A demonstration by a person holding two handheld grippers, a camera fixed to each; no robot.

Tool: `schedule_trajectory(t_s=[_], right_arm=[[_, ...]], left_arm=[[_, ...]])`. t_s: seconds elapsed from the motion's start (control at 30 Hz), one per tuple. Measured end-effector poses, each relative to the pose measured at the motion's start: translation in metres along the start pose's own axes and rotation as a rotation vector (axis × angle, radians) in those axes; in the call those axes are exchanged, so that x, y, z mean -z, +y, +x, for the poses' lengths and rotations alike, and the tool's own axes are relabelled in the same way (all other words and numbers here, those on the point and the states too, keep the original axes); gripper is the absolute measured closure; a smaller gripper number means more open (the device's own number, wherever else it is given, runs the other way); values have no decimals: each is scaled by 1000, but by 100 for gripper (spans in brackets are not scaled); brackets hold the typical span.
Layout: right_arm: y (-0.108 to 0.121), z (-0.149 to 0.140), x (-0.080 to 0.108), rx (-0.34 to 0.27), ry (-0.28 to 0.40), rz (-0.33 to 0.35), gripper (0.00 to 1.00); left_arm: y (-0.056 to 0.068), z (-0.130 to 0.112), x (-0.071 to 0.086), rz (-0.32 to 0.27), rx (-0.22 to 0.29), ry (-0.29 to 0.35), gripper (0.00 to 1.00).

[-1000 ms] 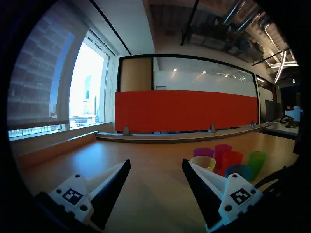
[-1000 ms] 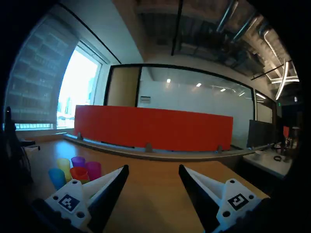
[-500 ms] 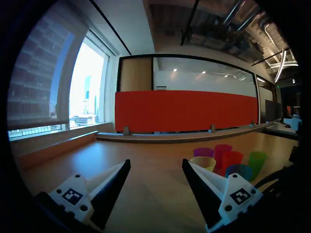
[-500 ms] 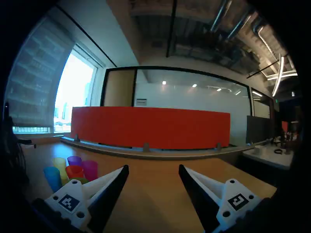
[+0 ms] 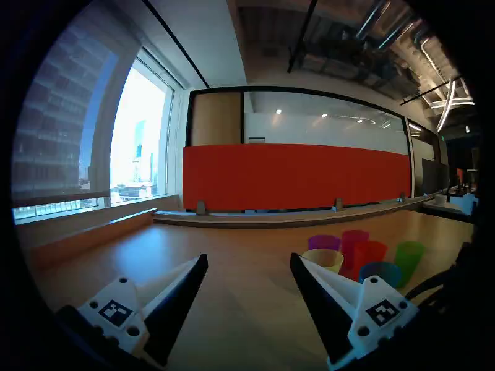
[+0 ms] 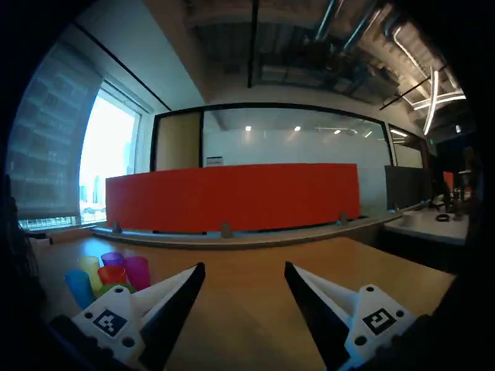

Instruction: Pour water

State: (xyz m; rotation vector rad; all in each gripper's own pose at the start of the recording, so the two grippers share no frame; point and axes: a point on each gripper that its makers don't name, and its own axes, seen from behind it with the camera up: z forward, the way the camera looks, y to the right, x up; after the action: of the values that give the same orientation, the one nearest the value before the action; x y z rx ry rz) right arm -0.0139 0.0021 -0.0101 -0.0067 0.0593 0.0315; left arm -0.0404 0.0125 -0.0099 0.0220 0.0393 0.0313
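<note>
Several coloured plastic cups stand in a cluster on the wooden table. In the left gripper view I see a yellow cup, a purple cup, a pink cup, a red cup, a blue cup and a green cup, just right of my left gripper, which is open and holds nothing. In the right gripper view the same cluster sits at the lower left, with a blue cup nearest. My right gripper is open and holds nothing.
A long red divider panel runs along the far edge of the table. Bright windows line the left wall. Another desk with small items stands at the far right.
The right gripper view has swung and tilted, so the cups and the red panel have shifted left and lower. The left gripper has not moved.
</note>
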Motion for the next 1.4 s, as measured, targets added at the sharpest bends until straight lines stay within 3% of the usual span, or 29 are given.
schedule_trajectory(t_s=[0.2,0.8,1.4], right_arm=[[2,-4,-1,30,1,-8,1],[-3,-22,-6,38,-38,-3,1],[2,-21,-6,37,-45,-13,1]], left_arm=[[0,0,0,0,0,0,1],[0,1,0,0,0,0,1],[0,0,0,0,0,0,1]])
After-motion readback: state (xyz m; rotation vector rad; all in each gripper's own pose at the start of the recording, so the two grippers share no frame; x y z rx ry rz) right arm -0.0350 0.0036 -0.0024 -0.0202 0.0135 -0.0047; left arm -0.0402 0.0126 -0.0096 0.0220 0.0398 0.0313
